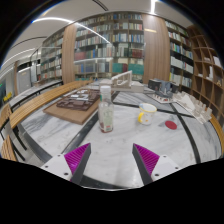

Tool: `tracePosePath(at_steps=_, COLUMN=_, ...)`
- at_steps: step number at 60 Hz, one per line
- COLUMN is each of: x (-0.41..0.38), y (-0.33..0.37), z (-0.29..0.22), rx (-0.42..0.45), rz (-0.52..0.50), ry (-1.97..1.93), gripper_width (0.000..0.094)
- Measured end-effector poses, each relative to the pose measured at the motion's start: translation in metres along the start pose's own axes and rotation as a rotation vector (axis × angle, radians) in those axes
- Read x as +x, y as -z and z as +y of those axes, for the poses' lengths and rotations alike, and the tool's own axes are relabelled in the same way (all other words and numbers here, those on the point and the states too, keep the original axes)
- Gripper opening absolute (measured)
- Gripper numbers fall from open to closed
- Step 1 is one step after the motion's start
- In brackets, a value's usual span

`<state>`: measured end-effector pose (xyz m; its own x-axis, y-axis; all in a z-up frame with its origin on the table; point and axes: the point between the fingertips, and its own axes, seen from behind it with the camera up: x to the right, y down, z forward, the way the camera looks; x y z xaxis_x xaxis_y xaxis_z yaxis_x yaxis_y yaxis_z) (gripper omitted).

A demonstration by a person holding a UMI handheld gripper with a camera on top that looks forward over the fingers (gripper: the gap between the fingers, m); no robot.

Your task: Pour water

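— What is the gripper (pixel 113 160) doing?

— Its two fingers are spread wide apart with nothing between them; the magenta pads (pixel 76 158) face each other above the pale marbled counter (pixel 60 135).

— And the thing to pour from?

— A tall clear bottle (pixel 105 108) with a green base stands upright on the counter, well ahead of the fingers and a little toward the left one. It touches neither finger.

— Anything near it?

— To its right, apart from it, stands a small white cup (pixel 147 114), and further right lies a small red object (pixel 171 126); I cannot tell what it is. Left of the bottle, a wooden tray (pixel 72 105) holds some dark items.

— And beyond?

— More tables and chairs, then tall bookshelves (pixel 125 40) filled with books along the far wall.
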<state>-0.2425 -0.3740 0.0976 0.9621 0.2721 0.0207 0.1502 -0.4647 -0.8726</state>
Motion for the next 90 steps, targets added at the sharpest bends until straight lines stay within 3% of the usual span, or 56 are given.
tracePosePath(at_steps=6, x=-0.035, y=-0.034, z=-0.025, rx=0.084, rz=-0.018, ry=-0.002, gripper_width=0.0861)
tracePosePath(at_steps=15, x=-0.046, y=-0.101, z=-0.062, rx=0.186, rz=0.049, ry=0.004, gripper_width=0.0859)
tracePosePath(at_steps=30, x=-0.026, y=-0.196, z=-0.083, rx=0.229, rz=0.116, ry=-0.004, gripper_width=0.0846)
tracePosePath(at_steps=36, x=-0.025, y=-0.213, z=-0.088, rx=0.246, rz=0.109, ry=0.010, gripper_width=0.0758)
tracePosePath(at_steps=41, x=-0.021, y=-0.220, z=-0.093, rx=0.266, rz=0.120, ry=0.001, gripper_width=0.0614)
tracePosePath(at_steps=56, x=-0.029, y=-0.222, z=-0.101, rx=0.289, rz=0.045, ry=-0.047, gripper_width=0.0452)
tracePosePath(at_steps=63, x=-0.034, y=-0.213, z=-0.116, rx=0.312, rz=0.000, ry=-0.071, gripper_width=0.0430)
tracePosePath(at_steps=69, x=-0.034, y=-0.196, z=-0.148, rx=0.373, rz=-0.067, ry=-0.154, gripper_width=0.0429)
tracePosePath(at_steps=75, x=-0.041, y=-0.175, z=-0.193, rx=0.435, rz=-0.208, ry=-0.357, gripper_width=0.0428)
tracePosePath(at_steps=84, x=-0.033, y=-0.156, z=-0.254, rx=0.433, rz=-0.518, ry=-0.864, gripper_width=0.0426)
tracePosePath(at_steps=90, x=-0.006, y=-0.161, z=-0.279, rx=0.407, rz=-0.777, ry=-1.256, gripper_width=0.0424)
